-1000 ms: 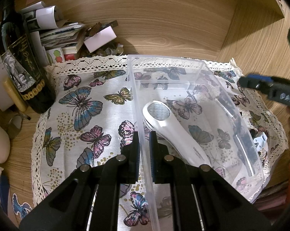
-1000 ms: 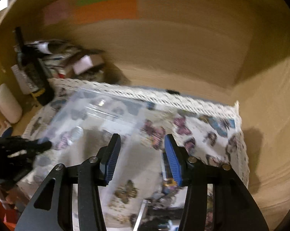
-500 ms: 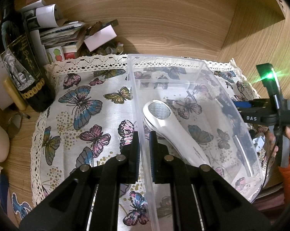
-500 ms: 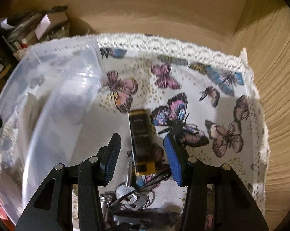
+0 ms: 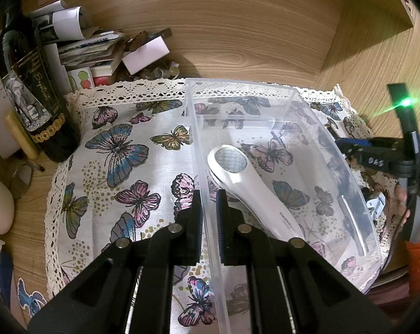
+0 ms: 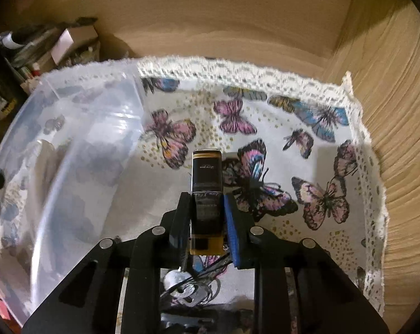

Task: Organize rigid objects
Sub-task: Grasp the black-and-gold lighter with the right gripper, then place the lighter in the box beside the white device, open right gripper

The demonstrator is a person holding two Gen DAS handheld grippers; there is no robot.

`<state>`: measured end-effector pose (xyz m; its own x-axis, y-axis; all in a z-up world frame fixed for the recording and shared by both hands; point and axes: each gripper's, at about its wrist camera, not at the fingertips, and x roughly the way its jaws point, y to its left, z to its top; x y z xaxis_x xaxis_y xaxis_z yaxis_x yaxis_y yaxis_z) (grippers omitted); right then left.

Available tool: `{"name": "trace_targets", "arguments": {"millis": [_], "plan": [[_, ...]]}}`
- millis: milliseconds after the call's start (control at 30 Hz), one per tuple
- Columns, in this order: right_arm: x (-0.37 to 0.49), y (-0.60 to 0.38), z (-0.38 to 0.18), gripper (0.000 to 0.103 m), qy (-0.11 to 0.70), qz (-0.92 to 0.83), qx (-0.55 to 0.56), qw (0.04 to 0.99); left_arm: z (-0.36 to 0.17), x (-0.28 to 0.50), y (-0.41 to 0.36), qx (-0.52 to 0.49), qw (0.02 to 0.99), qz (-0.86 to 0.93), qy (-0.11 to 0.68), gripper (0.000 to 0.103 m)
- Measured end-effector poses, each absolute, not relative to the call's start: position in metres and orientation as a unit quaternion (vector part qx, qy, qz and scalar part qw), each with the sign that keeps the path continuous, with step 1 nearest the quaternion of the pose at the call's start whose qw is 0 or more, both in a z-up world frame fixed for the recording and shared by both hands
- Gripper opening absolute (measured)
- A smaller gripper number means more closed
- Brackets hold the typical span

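A clear plastic bin (image 5: 265, 103) stands on a butterfly cloth (image 5: 121, 167). A white handheld device (image 5: 254, 194) lies inside it. My left gripper (image 5: 209, 200) is shut on the bin's left wall. My right gripper (image 6: 207, 208) is shut on a black and gold rectangular case (image 6: 206, 189), just right of the bin (image 6: 70, 139). In the left wrist view the right gripper (image 5: 349, 147) shows beyond the bin's right wall.
A dark wine bottle (image 5: 29, 89) and a pile of papers and small boxes (image 5: 98, 47) stand at the back left. Keys and cables (image 6: 187, 289) lie under my right gripper. Wooden walls (image 5: 265, 27) close the back and right.
My right gripper came down over the black and gold case and closed on it. My left gripper has stayed shut on the bin wall.
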<state>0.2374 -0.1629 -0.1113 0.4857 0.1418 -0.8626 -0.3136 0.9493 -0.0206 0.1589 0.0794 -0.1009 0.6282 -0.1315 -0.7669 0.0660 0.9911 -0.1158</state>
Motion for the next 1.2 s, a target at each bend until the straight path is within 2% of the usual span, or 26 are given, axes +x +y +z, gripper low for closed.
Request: {"name": "trace_targets", "arguments": {"millis": [333,567,1200], "plan": [[0.212,-0.144,-0.054,0.022,0.422,0.161,-0.085,0.888,-0.1,0.159,0.079,-0.036,0.902,-0.053,0.428,0.009],[0.204,-0.116,-0.038,0.022,0.397,0.194,-0.096,0.892,-0.099,0.16,0.077,-0.037,0.901,-0.054,0.429,0.009],[0.207,-0.053,-0.084,0.022,0.453,0.243,-0.152,0.844,-0.099,0.162,0.076,-0.038,0.901,-0.058,0.428,0.009]]}}
